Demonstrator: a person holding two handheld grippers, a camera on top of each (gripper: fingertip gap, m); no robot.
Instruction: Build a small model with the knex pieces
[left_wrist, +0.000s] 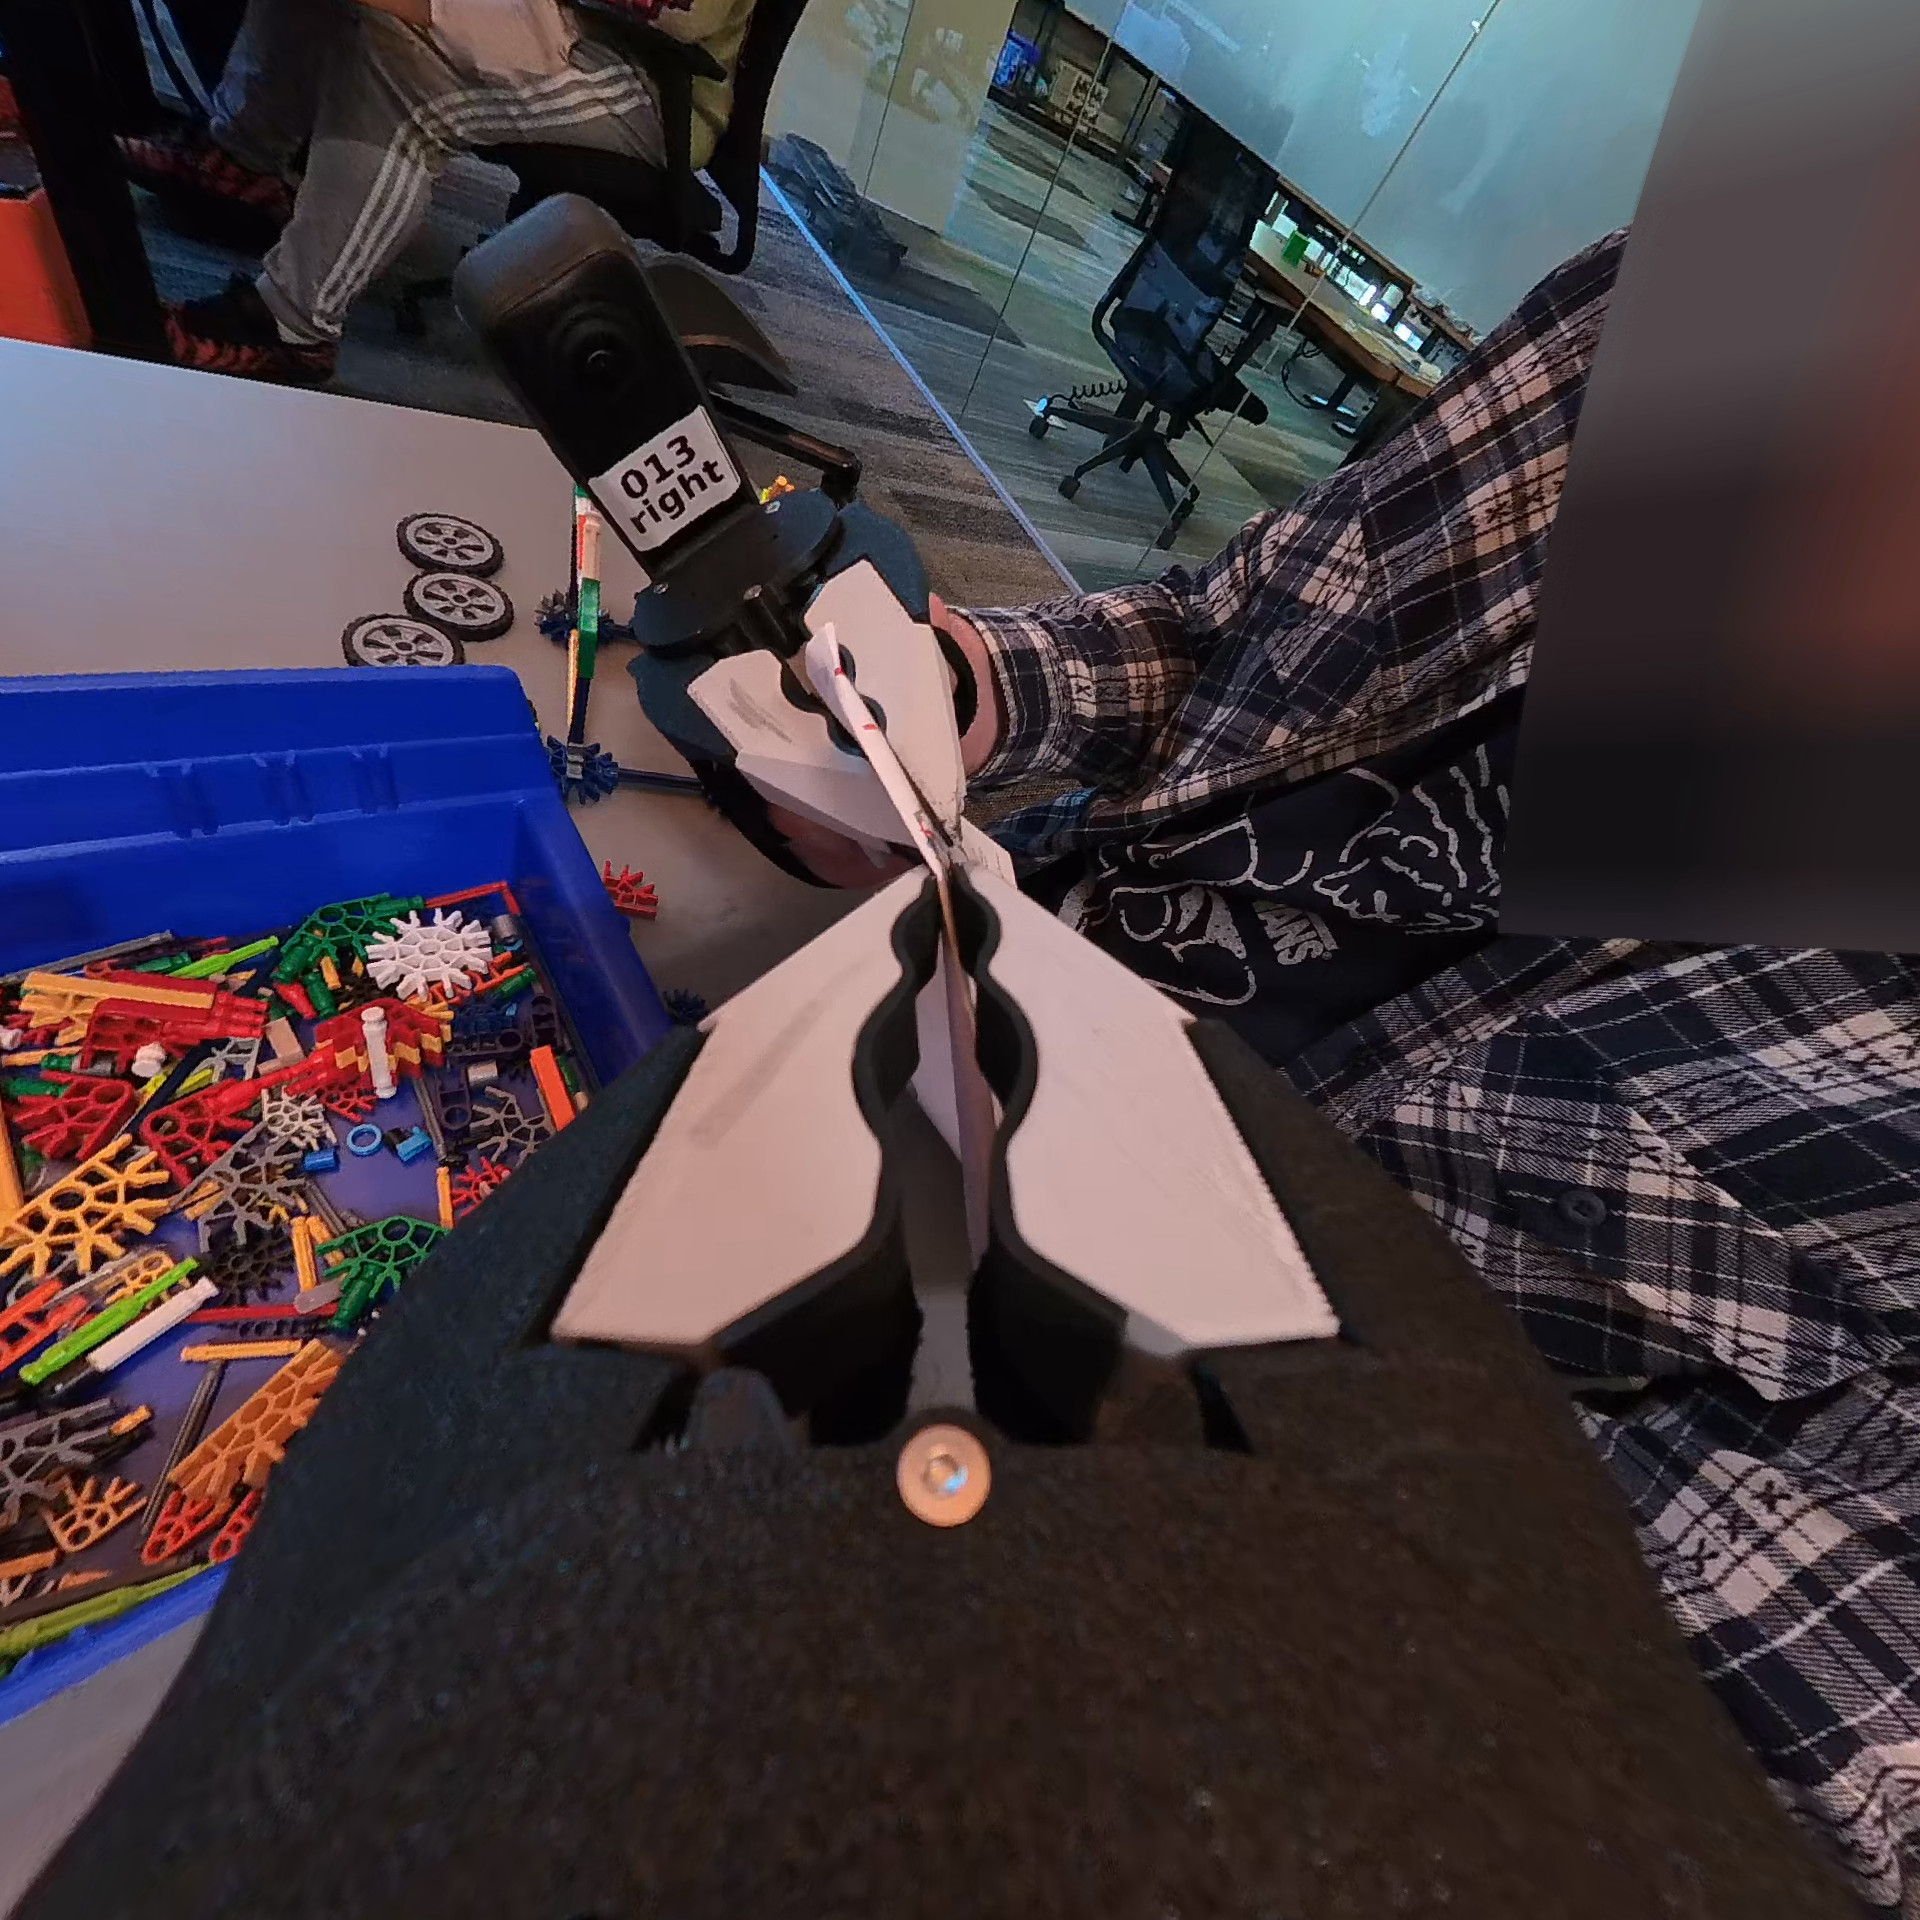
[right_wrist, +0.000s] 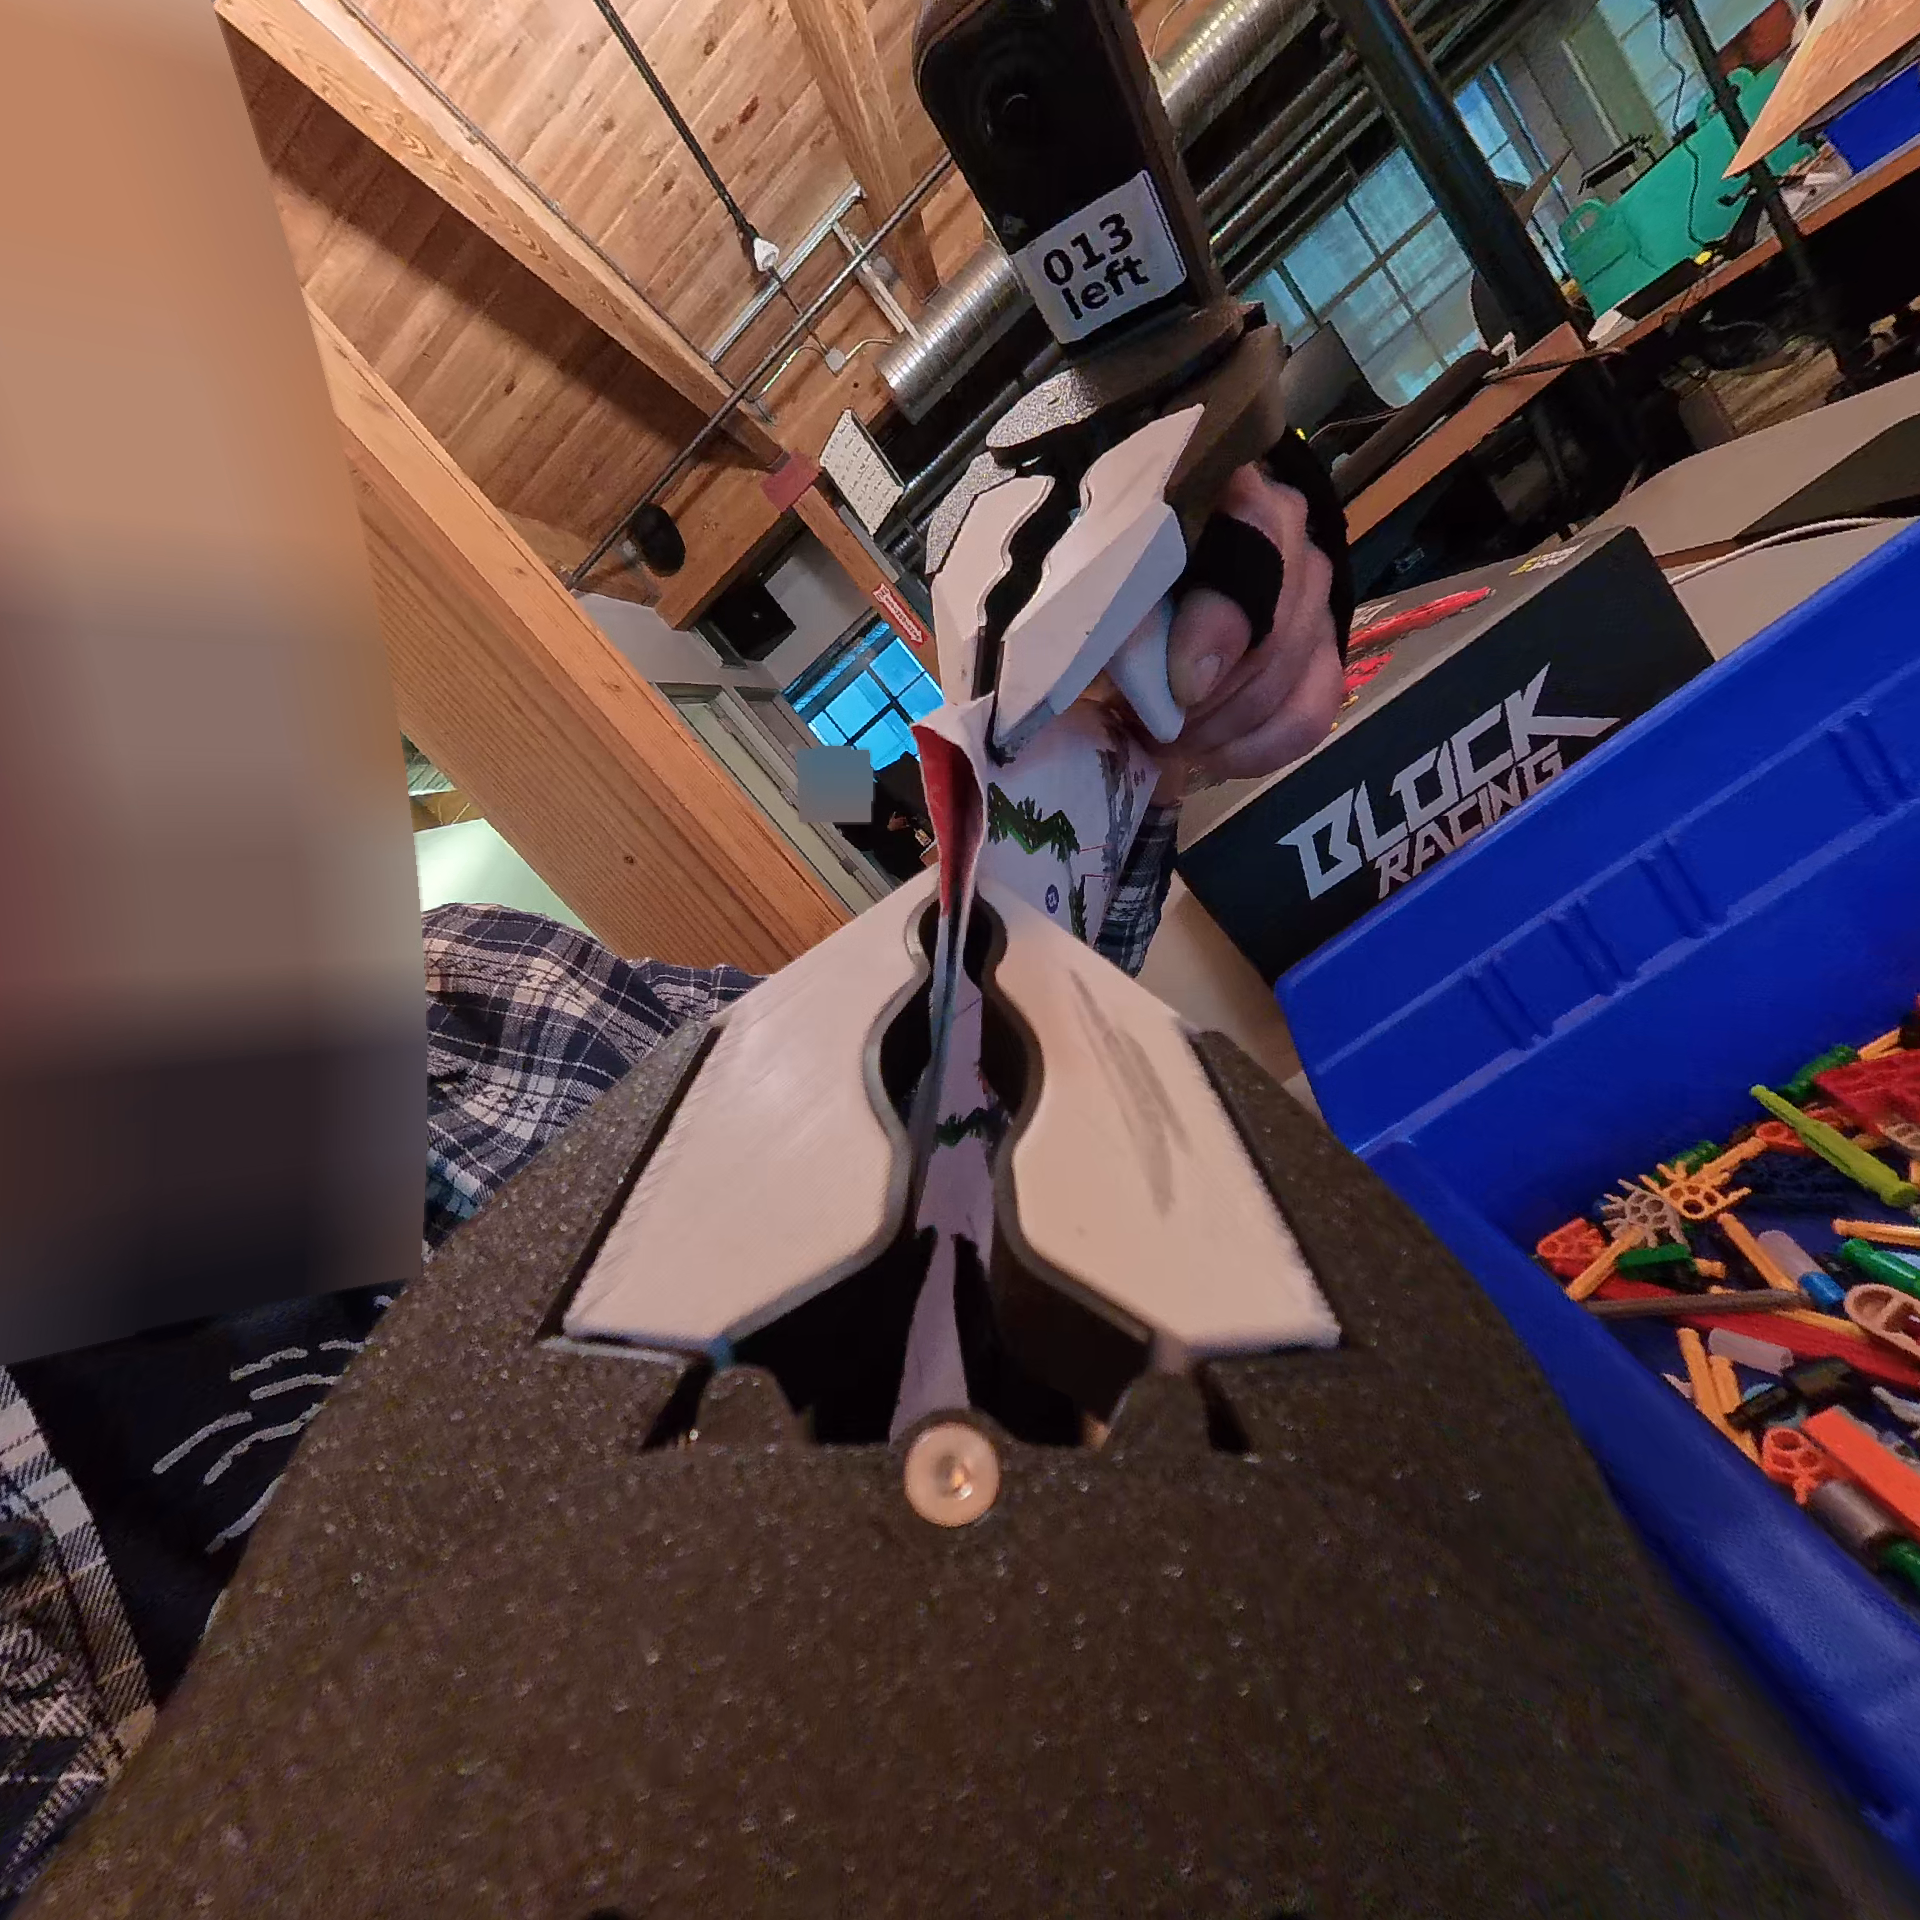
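A thin printed paper sheet (right_wrist: 1049, 821), white with red and green pictures, is held edge-on between both grippers in the air, close to a person in a plaid shirt (left_wrist: 1558, 1143). My left gripper (left_wrist: 948, 883) is shut on one end of the sheet (left_wrist: 971, 1091). My right gripper (right_wrist: 951, 894) is shut on the other end. In the left wrist view the right gripper (left_wrist: 914, 821) faces mine, tips nearly touching. In the right wrist view the left gripper (right_wrist: 997, 727) pinches the sheet from above, a hand around its handle.
A blue bin (left_wrist: 312, 790) full of colourful rod-and-connector toy parts sits on the grey table (left_wrist: 208, 499); it also shows in the right wrist view (right_wrist: 1558, 935). Three small wheels (left_wrist: 457, 597) and a built rod piece (left_wrist: 587, 623) lie behind it. A black box (right_wrist: 1455, 790) stands beyond the bin. Left and right tips are no more than a few centimetres apart.
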